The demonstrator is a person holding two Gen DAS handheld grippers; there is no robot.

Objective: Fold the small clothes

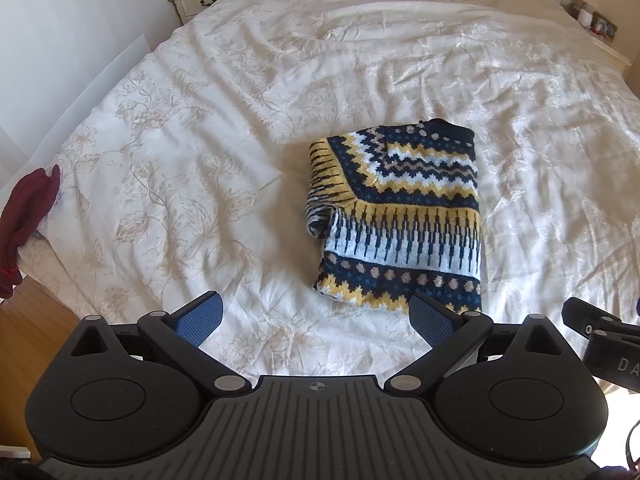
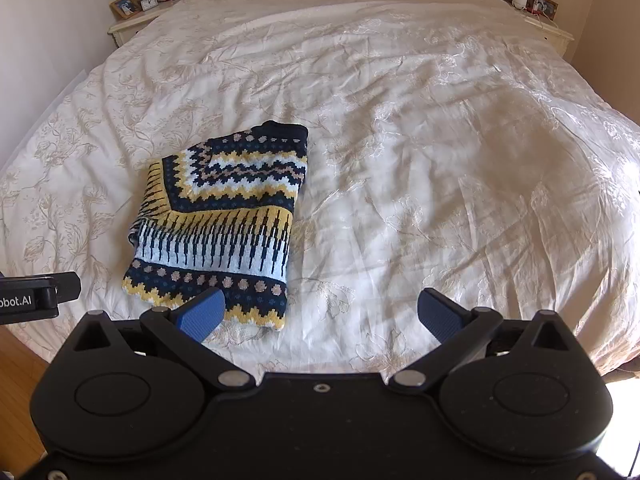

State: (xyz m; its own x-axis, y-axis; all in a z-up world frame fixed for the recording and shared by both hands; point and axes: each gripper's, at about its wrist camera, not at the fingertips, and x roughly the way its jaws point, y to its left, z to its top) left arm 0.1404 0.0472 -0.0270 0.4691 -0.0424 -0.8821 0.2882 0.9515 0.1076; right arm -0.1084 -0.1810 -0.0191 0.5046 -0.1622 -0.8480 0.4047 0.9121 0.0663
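**Folded sweater lies on the bed, both grippers empty**

Both grippers hang just short of the patterned sweater (image 1: 396, 216), which lies folded on the cream floral bedspread (image 1: 200, 160). Left gripper (image 1: 318, 318): blue pads spread wide, holding nothing. Right gripper (image 2: 320, 312): likewise spread and empty, its left pad overlapping the sweater's near hem in view.

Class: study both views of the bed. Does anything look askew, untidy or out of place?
Mostly tidy. The folded patterned sweater has a striped piece bulging past its left edge, so the fold is uneven. A dark red garment hangs off the bed's left edge.
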